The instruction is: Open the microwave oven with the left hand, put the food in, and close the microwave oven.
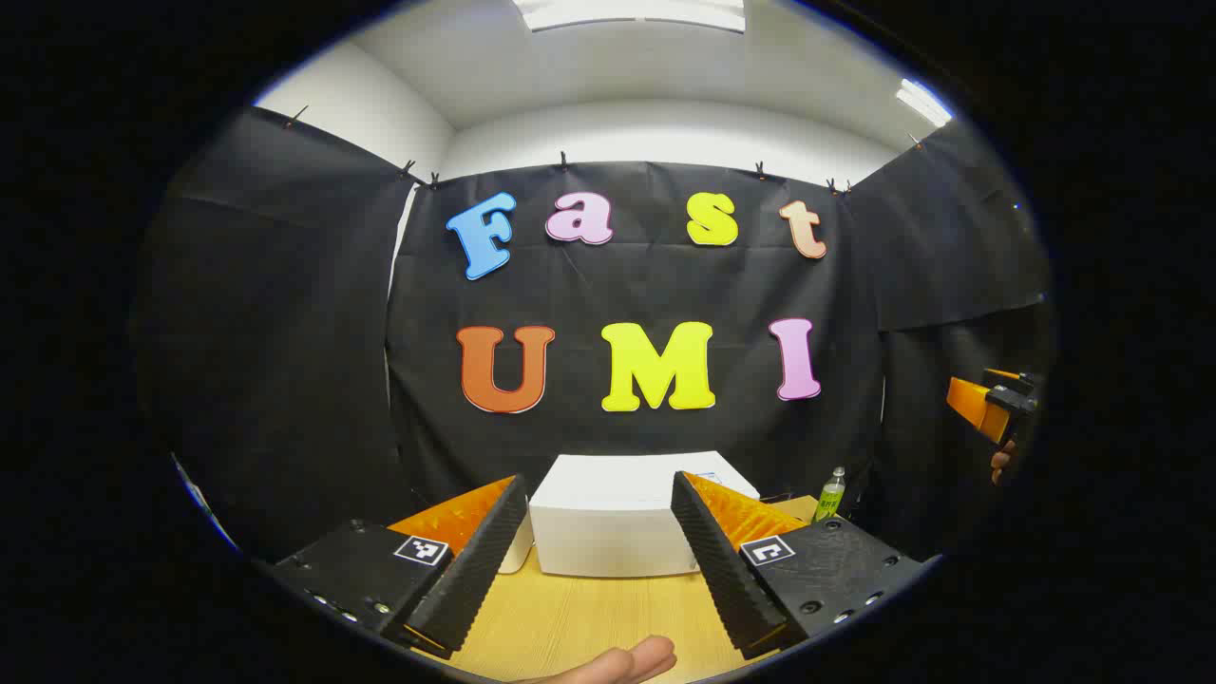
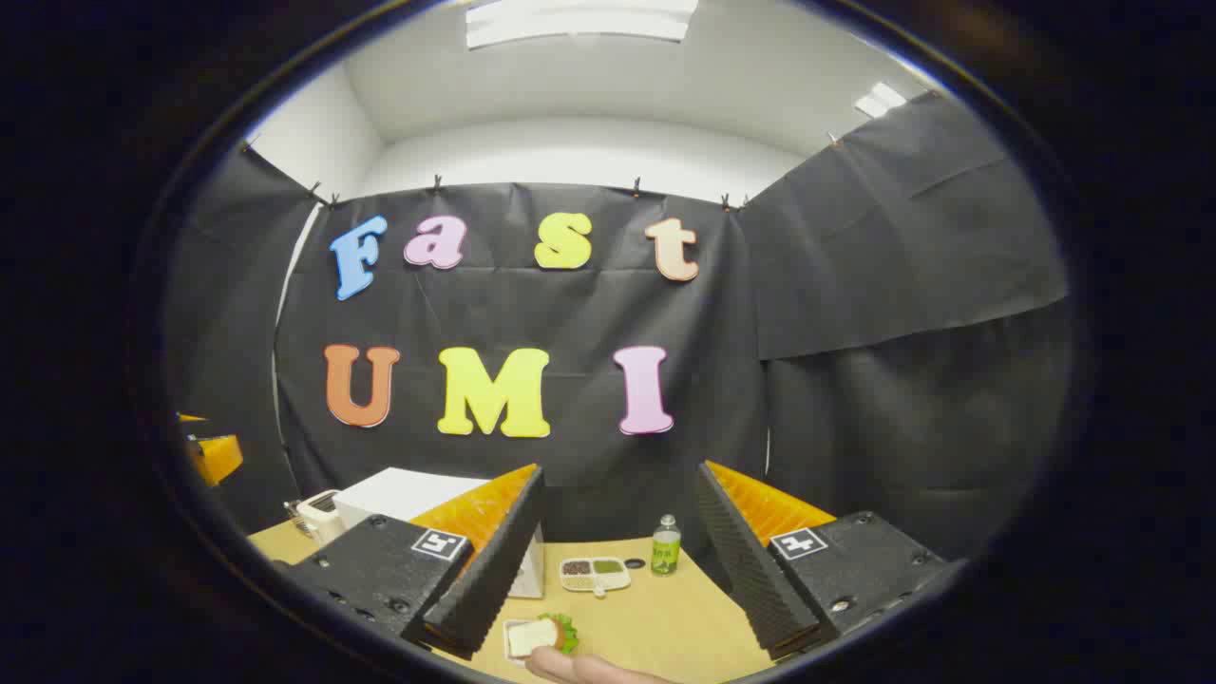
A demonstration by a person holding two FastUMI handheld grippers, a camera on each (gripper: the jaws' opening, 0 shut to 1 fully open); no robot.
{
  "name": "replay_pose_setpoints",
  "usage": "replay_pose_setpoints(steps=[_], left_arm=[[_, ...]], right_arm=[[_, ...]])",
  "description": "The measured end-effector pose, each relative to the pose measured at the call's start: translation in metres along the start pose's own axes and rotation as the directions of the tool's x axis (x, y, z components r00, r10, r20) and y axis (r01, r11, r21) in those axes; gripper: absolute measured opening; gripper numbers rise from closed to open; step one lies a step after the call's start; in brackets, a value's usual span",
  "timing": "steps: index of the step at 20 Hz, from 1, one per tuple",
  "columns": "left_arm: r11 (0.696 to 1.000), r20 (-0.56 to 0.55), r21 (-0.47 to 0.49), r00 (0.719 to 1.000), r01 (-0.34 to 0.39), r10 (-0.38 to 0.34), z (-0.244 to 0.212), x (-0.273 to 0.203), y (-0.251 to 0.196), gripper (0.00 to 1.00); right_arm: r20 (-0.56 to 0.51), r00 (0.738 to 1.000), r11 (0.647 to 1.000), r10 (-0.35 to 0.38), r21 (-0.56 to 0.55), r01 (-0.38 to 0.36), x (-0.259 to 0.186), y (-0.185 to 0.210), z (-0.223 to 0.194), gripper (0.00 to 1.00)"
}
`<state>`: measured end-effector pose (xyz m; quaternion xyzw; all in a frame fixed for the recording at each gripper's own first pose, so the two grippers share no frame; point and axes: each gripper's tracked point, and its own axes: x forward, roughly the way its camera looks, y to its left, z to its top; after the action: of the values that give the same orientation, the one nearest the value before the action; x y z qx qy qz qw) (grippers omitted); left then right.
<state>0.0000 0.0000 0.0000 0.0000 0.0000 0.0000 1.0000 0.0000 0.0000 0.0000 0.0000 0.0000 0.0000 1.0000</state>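
Currently hovering above the wooden surface [image 1: 589, 617]: left claw [image 1: 598, 560], fingers spread wide, gripping nothing. Framed between those fingers, farther back on the surface: white microwave oven [image 1: 617, 518], boxy, top and one pale side showing, door state impossible to tell from this angle. Just right of the oven, past the right finger: small green bottle [image 1: 831, 494], upright, near the black cloth wall. At the bottom edge of the left gripper view: fingertips of a hand [image 1: 622, 662], low over the surface. Far right in that view: other claw [image 1: 988, 408], raised, well apart from the oven, a hand partly visible beneath it.

Likewise spread wide and gripping nothing in the right gripper view: right claw [image 2: 613, 589], held above the surface [image 2: 665, 617]. Left of its left finger and partly hidden behind it: microwave oven [image 2: 399, 494], with a small pale appliance [image 2: 318, 513] just beside it at the left. Between the fingers, toward the back: divided tray [image 2: 596, 574] with dark and green contents, a tiny dark round thing next to it, then the green bottle [image 2: 666, 546] standing upright. Nearer, at the bottom between the fingers: food [image 2: 540, 635], a pale slice with green leaf on a small plate, resting on the surface, well apart from the oven, with part of a hand [image 2: 589, 670] just below it. At the far left edge: left claw [image 2: 211, 456], raised.
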Motion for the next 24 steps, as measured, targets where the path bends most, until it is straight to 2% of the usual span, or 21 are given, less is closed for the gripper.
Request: replay_pose_setpoints(steps=[1, 2, 3, 4, 5, 9, 10, 11, 12, 19, 22, 23, 24], left_arm=[[1.0, 0.002, -0.001, 1.0, -0.001, 0.001, 0.001, 0.0, 0.0, 0.95], [1.0, -0.002, 0.0, 1.0, -0.003, 0.003, -0.001, 0.0, 0.001, 0.95], [1.0, -0.01, 0.001, 1.0, 0.001, -0.001, -0.004, 0.001, 0.0, 0.95], [1.0, -0.01, 0.0, 1.0, 0.006, -0.006, -0.006, 0.001, -0.001, 0.95], [1.0, -0.009, 0.003, 1.0, 0.008, -0.008, -0.006, 0.002, -0.001, 0.96], [1.0, -0.01, -0.006, 1.0, 0.007, -0.007, -0.009, 0.004, 0.002, 0.95], [1.0, -0.011, -0.01, 1.0, 0.004, -0.004, -0.009, 0.004, 0.003, 0.95], [1.0, -0.006, -0.014, 1.0, -0.005, 0.005, -0.007, 0.005, 0.006, 0.95], [1.0, 0.0, -0.015, 1.0, -0.012, 0.012, -0.005, 0.006, 0.01, 0.95], [0.999, 0.01, -0.051, 1.0, -0.009, 0.01, -0.011, 0.025, 0.007, 0.95], [0.997, 0.015, -0.065, 0.999, 0.029, -0.028, -0.016, 0.038, -0.008, 0.95], [0.998, 0.029, -0.059, 0.999, 0.03, -0.028, -0.016, 0.043, -0.012, 1.0], [0.999, 0.037, -0.048, 0.999, 0.024, -0.022, -0.019, 0.049, -0.014, 0.95]], right_arm=[[-0.002, 1.0, 1.0, 0.004, -0.001, -0.004, -0.001, 0.0, -0.001, 0.94], [-0.004, 1.0, 1.0, 0.004, 0.0, -0.004, -0.001, -0.001, -0.001, 1.0], [-0.007, 1.0, 1.0, 0.007, 0.0, -0.007, -0.002, -0.001, -0.002, 1.0], [-0.007, 1.0, 1.0, 0.007, 0.0, -0.007, -0.002, -0.001, -0.003, 0.94], [-0.007, 1.0, 1.0, 0.008, -0.001, -0.008, -0.003, -0.002, -0.004, 0.93], [-0.007, 1.0, 1.0, 0.022, -0.013, -0.022, -0.006, 0.001, -0.005, 0.93], [-0.002, 1.0, 1.0, 0.024, -0.019, -0.024, -0.007, 0.002, -0.004, 1.0], [0.001, 1.0, 0.999, 0.025, -0.021, -0.025, -0.008, 0.003, -0.003, 1.0], [0.003, 1.0, 0.999, 0.027, -0.022, -0.027, -0.008, 0.003, -0.004, 0.93], [0.008, 0.999, 0.999, 0.043, -0.032, -0.043, -0.006, 0.013, -0.009, 0.94], [0.011, 0.999, 0.998, 0.051, -0.036, -0.05, -0.005, 0.017, -0.011, 0.94], [0.015, 0.999, 0.998, 0.051, -0.037, -0.05, -0.003, 0.018, -0.01, 1.0], [0.017, 0.999, 0.998, 0.05, -0.036, -0.049, -0.003, 0.018, -0.011, 0.94]])
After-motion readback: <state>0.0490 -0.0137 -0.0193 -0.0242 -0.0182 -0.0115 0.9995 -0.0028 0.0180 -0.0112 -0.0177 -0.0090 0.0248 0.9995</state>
